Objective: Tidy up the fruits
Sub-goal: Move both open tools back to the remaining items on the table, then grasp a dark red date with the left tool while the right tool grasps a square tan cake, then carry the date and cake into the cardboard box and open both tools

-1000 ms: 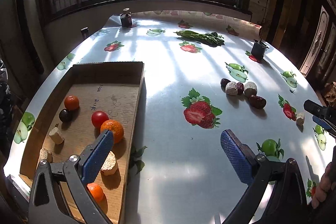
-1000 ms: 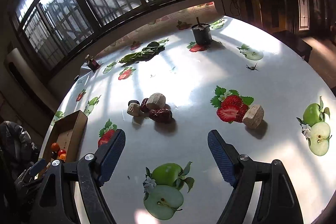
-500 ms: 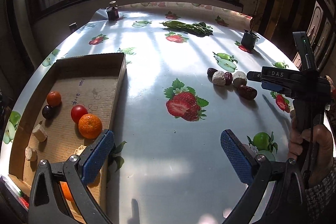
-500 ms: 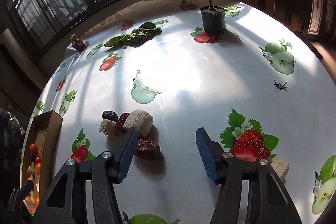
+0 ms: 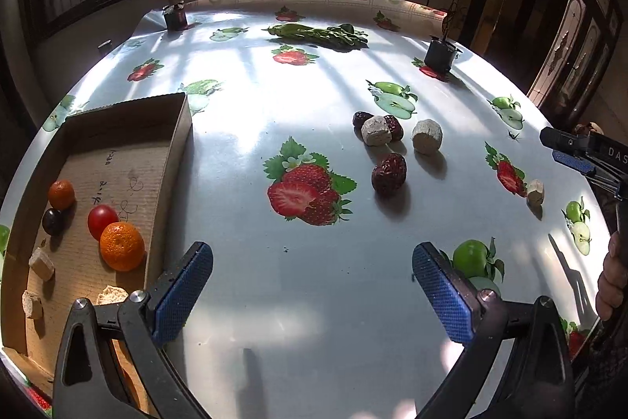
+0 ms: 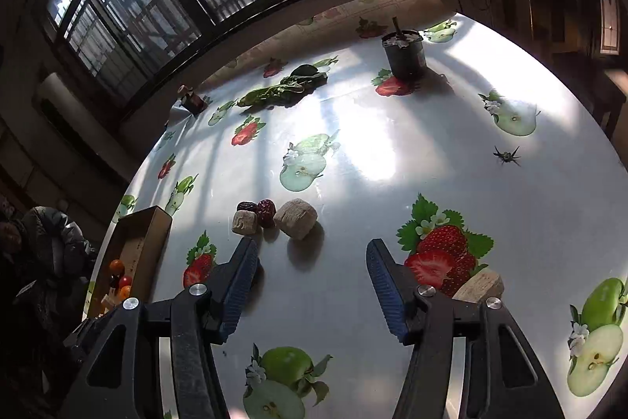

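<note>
A cardboard box (image 5: 129,128) at the left holds two oranges (image 5: 121,246), a red tomato (image 5: 103,220), a dark fruit and beige chunks. On the table lie a loose red date (image 5: 388,173), two more dates beside a beige chunk (image 5: 376,131), and a rounder chunk (image 5: 427,142). My left gripper (image 5: 310,258) is open above bare tablecloth, short of the loose date. My right gripper (image 6: 310,246) is open just in front of the cluster (image 6: 271,216), with nothing between its pads. Its left finger hides the loose date. It also shows as the right gripper (image 5: 577,156) at the right edge.
Another beige chunk (image 6: 477,285) lies behind the right finger, on a printed strawberry. Two black pots (image 6: 404,53) (image 5: 174,14) and a bundle of green leaves (image 5: 318,34) stand at the far side. A person's hand (image 5: 612,281) is at the right edge.
My right gripper's jaws have narrowed and it has come closer to the date cluster. The left view has drifted right, off the box. In it, the right gripper drew back to the edge.
</note>
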